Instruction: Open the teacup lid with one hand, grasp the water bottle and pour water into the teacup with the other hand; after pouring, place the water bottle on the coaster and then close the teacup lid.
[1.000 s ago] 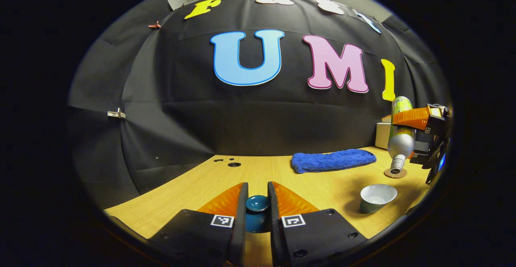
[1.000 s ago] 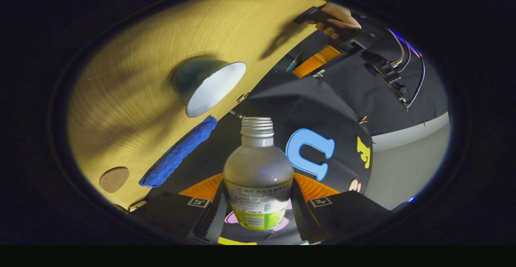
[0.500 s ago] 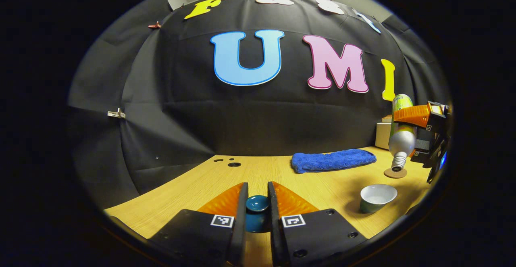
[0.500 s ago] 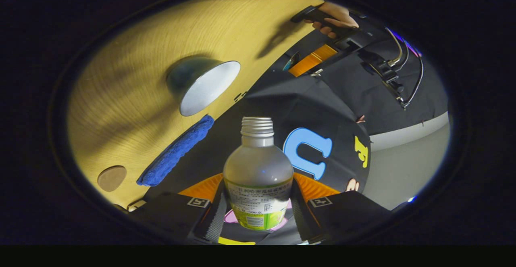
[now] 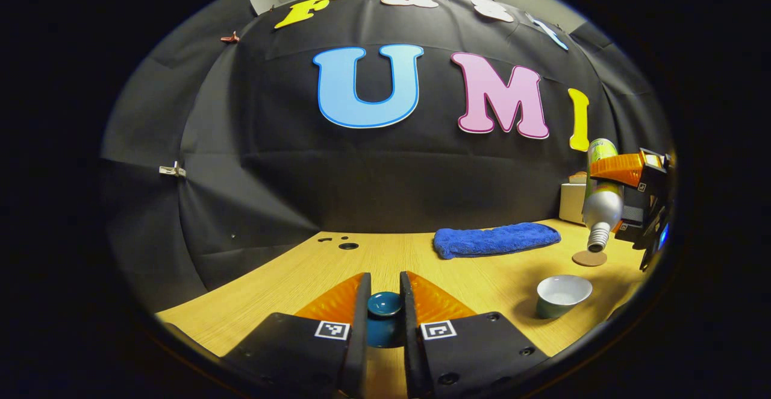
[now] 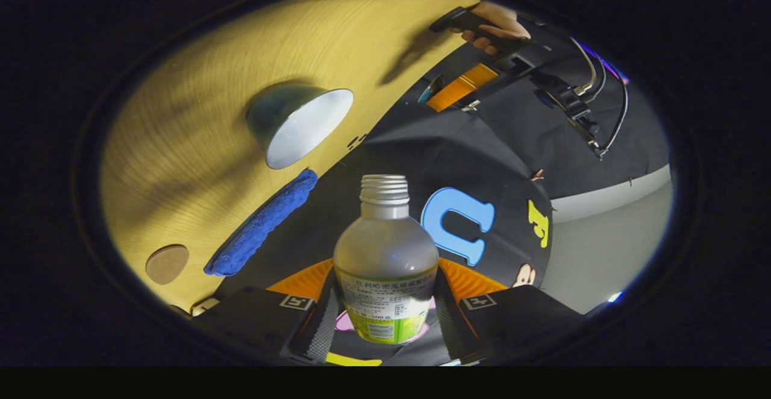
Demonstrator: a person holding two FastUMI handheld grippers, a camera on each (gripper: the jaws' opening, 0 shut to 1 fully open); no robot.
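The right tongs (image 6: 383, 314) are gripping the bottle (image 6: 385, 266) around its labelled belly, mouth tipped down above the coaster (image 5: 589, 258), probably light and slick, while the left tongs (image 5: 383, 311) are pinching the fragile lid (image 5: 384, 304) near the cup (image 5: 562, 295).

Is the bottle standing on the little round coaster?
No, the water bottle is up in the air, tipped neck-down in the right tongs, above the coaster and not touching it.

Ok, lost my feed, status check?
Left claw shut on lid. Right claw shut on bottle, tipped neck-down above coaster. Cup open on table. Nothing blocking.
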